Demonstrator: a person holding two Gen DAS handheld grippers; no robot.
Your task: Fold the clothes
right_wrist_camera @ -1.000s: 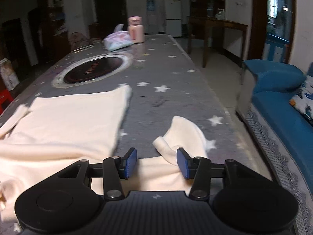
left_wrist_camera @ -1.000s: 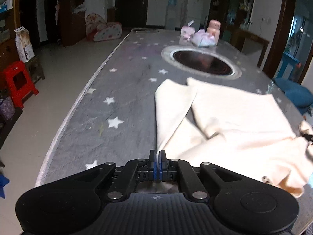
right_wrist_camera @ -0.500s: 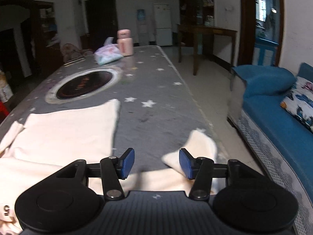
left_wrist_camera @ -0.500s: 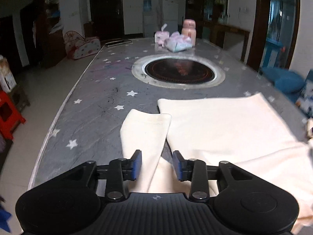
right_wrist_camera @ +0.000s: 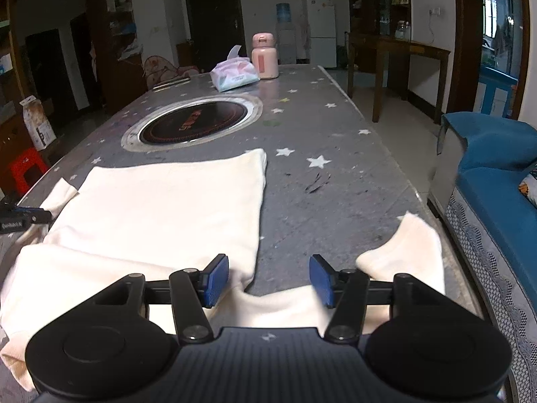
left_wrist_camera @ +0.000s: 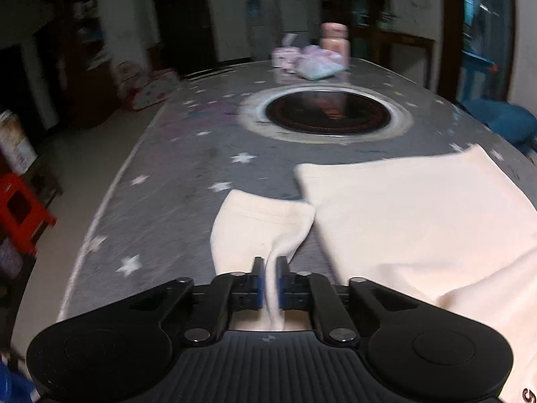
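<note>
A cream long-sleeved top [right_wrist_camera: 161, 208] lies flat on the grey star-patterned table [right_wrist_camera: 329, 181], hem toward the hob. In the left wrist view the body [left_wrist_camera: 419, 221] is to the right and the left sleeve [left_wrist_camera: 258, 221] lies ahead. My left gripper [left_wrist_camera: 270, 277] is shut on a pinched ridge of that sleeve. My right gripper [right_wrist_camera: 270, 277] is open and empty above the cloth between the body and the right sleeve [right_wrist_camera: 412, 248], which lies near the table's right edge.
A round inset hob [right_wrist_camera: 193, 124] sits mid-table. A tissue pack [right_wrist_camera: 235, 75] and pink flask [right_wrist_camera: 265, 55] stand beyond it. A blue sofa [right_wrist_camera: 493, 181] is close on the right. A red stool [left_wrist_camera: 20, 208] stands on the floor left.
My left gripper, open half a second ago, has closed on the left sleeve. My right gripper has stayed open, and its view has drawn back a little.
</note>
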